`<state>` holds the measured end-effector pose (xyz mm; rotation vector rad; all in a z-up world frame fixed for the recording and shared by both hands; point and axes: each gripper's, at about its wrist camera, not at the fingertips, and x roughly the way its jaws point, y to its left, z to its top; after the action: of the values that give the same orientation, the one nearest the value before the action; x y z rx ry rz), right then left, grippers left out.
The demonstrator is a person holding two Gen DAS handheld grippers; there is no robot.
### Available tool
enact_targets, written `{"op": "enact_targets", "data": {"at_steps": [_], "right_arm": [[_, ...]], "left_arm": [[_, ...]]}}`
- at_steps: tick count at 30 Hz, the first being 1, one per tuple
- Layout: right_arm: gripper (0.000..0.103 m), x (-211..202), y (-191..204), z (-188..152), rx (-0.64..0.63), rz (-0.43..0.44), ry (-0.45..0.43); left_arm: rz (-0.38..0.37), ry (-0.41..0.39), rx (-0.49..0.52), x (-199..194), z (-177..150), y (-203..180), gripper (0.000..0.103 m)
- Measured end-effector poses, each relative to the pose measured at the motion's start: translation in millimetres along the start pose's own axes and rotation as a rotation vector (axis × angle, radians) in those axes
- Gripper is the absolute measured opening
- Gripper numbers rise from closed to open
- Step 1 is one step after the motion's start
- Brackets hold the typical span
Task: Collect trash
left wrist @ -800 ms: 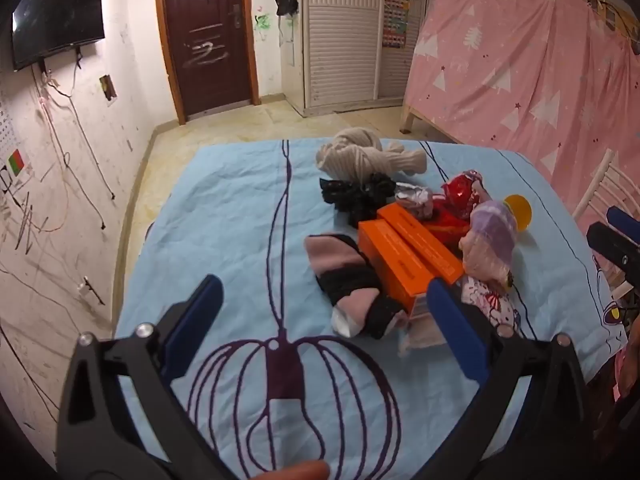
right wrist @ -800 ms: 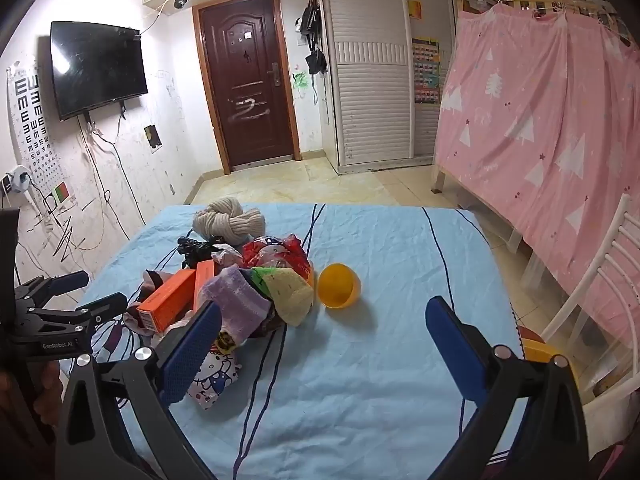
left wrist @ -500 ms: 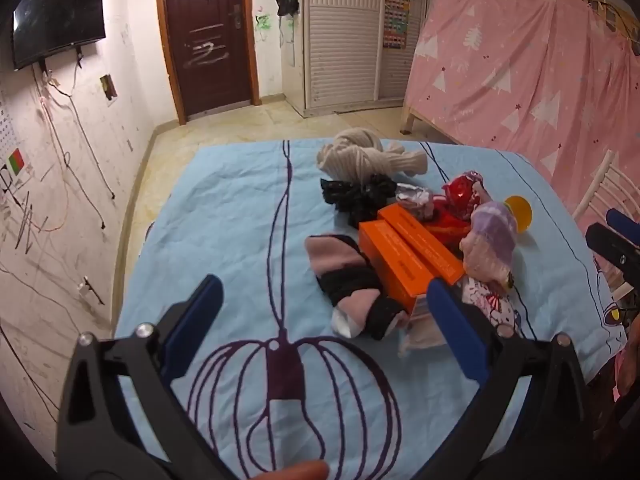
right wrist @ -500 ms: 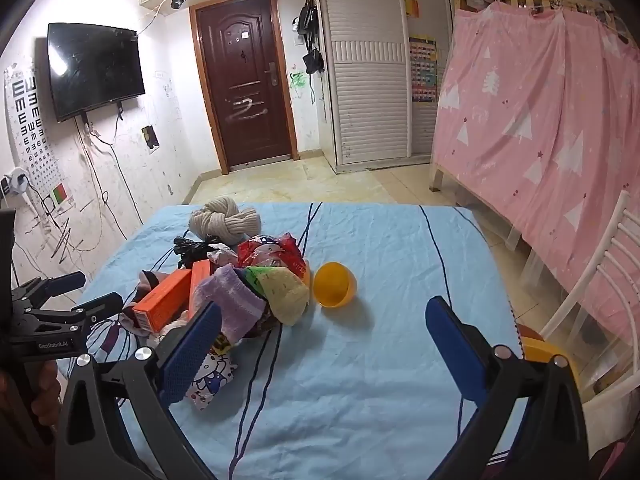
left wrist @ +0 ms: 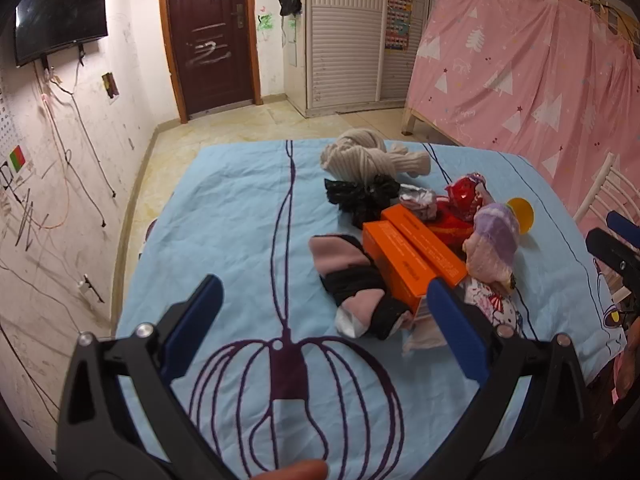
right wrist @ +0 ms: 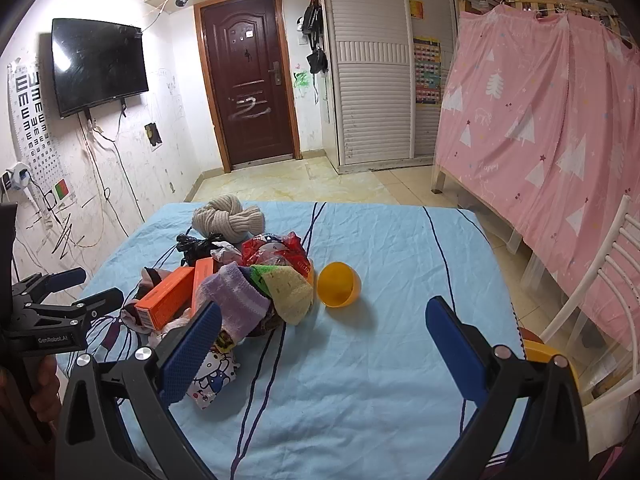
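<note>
Both grippers, left (left wrist: 324,320) and right (right wrist: 324,328), hover wide open and empty above the blue sheet (right wrist: 400,240); the trash pile (right wrist: 276,256) lies ahead-left of the right gripper, nearer the left one.

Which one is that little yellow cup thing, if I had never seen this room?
Find the table under the light blue cloth and the heap of socks and boxes on it. Just right of that heap, the orange-yellow plastic bowl lies tipped on its side. It alone is hard, round and apart from the jumble.
</note>
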<state>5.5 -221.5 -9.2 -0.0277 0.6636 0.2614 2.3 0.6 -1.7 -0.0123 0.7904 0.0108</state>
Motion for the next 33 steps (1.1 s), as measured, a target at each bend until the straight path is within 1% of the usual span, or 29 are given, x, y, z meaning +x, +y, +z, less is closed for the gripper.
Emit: {"op": "enact_targets", "data": {"at_steps": [33], "right_arm": [[0.095, 1.5, -0.4, -1.9, 0.004, 0.006, -0.002]], "left_arm": [[-0.003, -0.001, -0.005, -1.3, -1.5, 2.4, 0.098]]}}
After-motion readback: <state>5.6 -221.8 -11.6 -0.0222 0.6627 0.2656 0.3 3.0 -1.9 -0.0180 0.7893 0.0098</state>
